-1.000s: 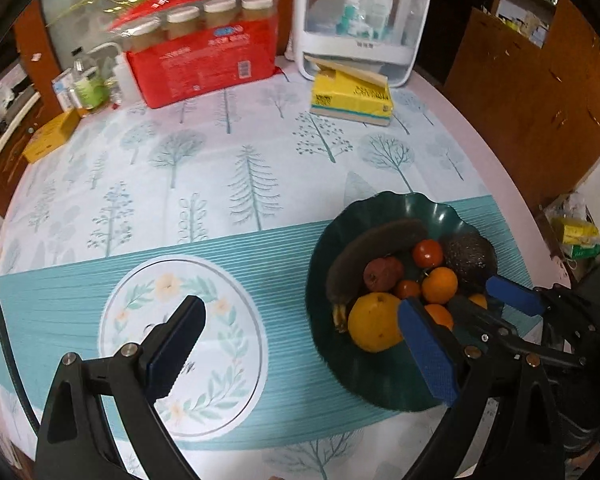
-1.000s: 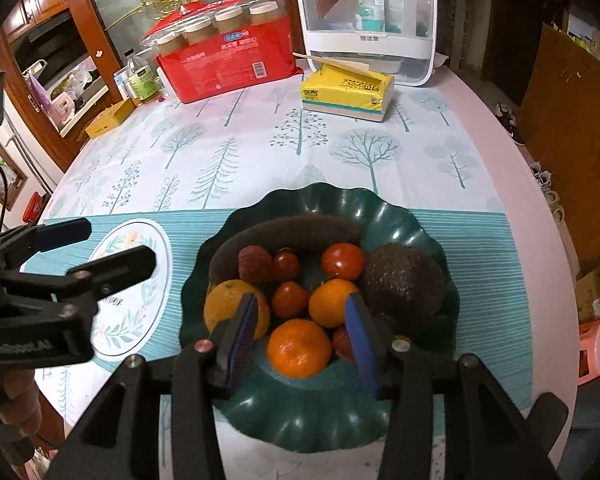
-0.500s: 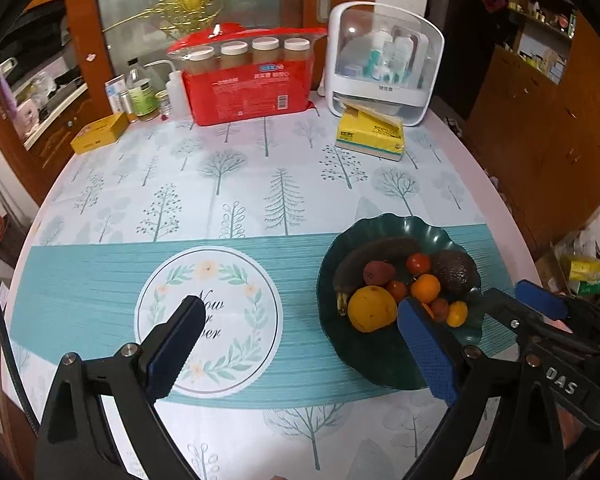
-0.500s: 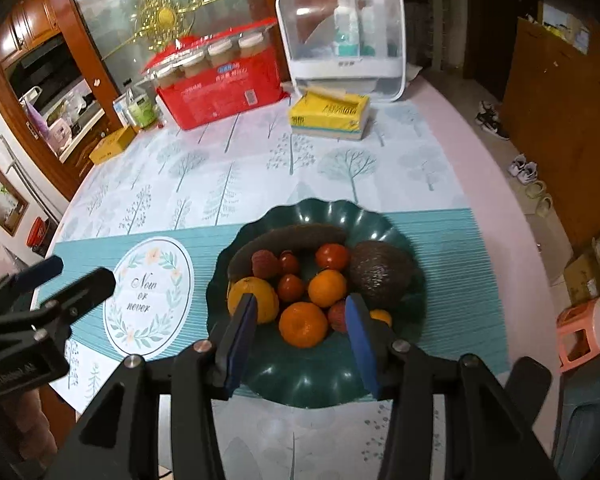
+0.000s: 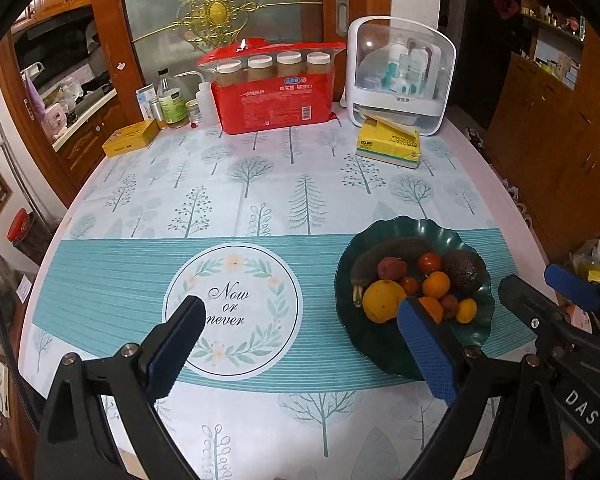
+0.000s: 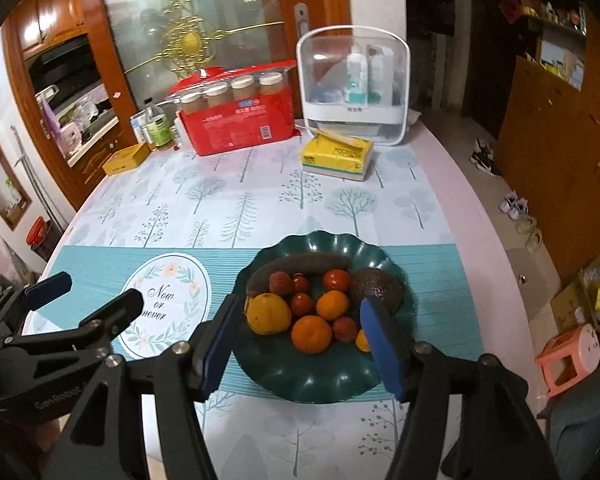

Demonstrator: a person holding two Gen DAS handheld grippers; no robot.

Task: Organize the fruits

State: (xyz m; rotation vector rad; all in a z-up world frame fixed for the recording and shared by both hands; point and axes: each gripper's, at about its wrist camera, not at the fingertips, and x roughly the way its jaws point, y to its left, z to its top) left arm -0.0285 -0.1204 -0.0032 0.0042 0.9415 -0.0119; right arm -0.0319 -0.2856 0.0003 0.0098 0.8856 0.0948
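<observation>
- Both grippers are hanging released above the near part of the table: our left gripper is spreading its blue pads wide over the round "Now or never" print, and our right gripper is holding its jaws apart over the near half of the green bowl, gripping nothing.
- We are seeing all the fruit lying in that scalloped bowl, at the right end of the teal band: a dark banana along the far side, an avocado at the right, a yellow citrus at the left, oranges, small red tomatoes and rough lychees between them.
- We are finding open cloth left of the bowl, across the print and out to the table's rounded left edge; the bowl is sitting near the right edge.
- We are working over a tree-patterned tablecloth in a room with wooden cabinets and a glass door.
- We are noting a yellow tissue pack, a white-framed clear organiser, a red package, bottles and a yellow tin lined up along the far edge, well apart from the bowl.
</observation>
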